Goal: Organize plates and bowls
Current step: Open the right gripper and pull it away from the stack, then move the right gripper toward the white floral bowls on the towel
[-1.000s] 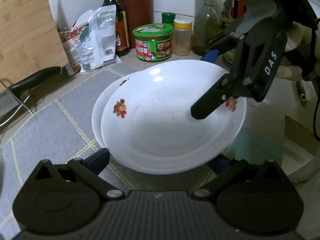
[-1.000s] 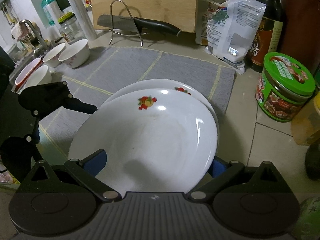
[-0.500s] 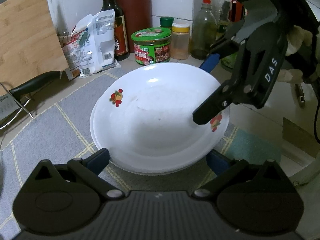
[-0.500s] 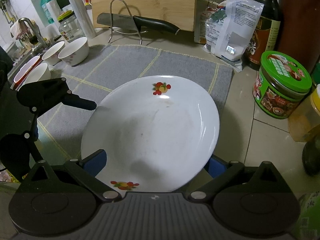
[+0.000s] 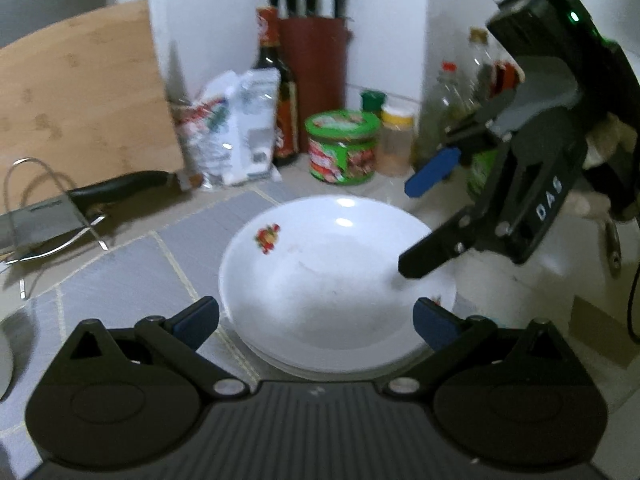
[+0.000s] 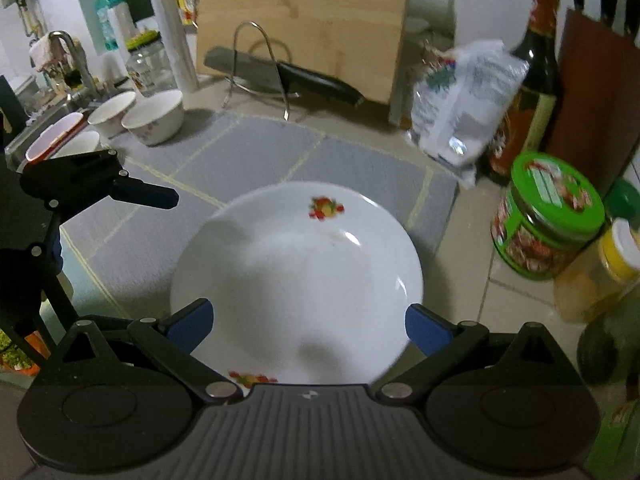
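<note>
Two white plates now sit nested as one stack on the grey mat, where a second ago the upper one lay offset over the lower. Both tools have drawn back and up: the right gripper is spread wide above the stack's near rim, and the left gripper is likewise spread, holding nothing. Though motion blur softens the rims, the stacking looks finished, leaving the bowls by the sink.

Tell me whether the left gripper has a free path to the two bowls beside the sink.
Probably yes: the left gripper is open and empty, and only bare grey mat shows between it and the bowls.
</note>
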`<action>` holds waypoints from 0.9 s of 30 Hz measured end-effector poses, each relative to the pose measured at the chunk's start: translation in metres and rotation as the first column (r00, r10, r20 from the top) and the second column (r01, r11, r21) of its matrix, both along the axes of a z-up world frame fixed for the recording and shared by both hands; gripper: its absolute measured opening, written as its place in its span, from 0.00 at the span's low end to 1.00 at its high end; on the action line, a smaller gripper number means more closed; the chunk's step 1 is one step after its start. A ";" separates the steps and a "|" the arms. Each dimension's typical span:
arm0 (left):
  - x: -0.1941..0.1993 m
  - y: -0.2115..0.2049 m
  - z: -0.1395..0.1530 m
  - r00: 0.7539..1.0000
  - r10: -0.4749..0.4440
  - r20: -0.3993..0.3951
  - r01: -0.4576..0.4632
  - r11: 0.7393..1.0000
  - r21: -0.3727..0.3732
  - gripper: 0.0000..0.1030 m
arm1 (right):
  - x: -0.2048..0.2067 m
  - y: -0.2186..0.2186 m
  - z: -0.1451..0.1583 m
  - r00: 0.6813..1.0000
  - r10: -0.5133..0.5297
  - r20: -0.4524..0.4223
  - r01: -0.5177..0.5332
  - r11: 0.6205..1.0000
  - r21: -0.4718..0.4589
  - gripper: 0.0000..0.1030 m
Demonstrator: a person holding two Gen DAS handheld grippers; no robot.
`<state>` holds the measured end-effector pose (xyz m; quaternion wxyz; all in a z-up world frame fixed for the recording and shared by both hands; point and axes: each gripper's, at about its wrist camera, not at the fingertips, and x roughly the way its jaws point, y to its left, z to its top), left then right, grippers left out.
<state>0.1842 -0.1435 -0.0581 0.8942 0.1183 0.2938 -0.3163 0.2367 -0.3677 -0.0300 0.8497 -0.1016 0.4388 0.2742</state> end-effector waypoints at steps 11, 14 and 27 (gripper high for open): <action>-0.028 0.026 0.014 0.970 0.237 0.047 -0.233 0.969 -0.082 0.99 | 0.008 0.042 0.012 0.985 0.153 0.084 -0.157 0.987 0.037 1.00; -0.041 0.036 0.014 0.949 0.311 0.053 -0.307 0.948 -0.080 0.99 | 0.011 0.058 0.011 0.972 0.219 0.086 -0.224 0.973 0.056 1.00; -0.072 0.102 0.005 0.838 0.545 0.005 -0.543 0.835 -0.086 0.99 | 0.005 0.128 0.010 0.936 0.340 0.092 -0.349 0.929 0.119 1.00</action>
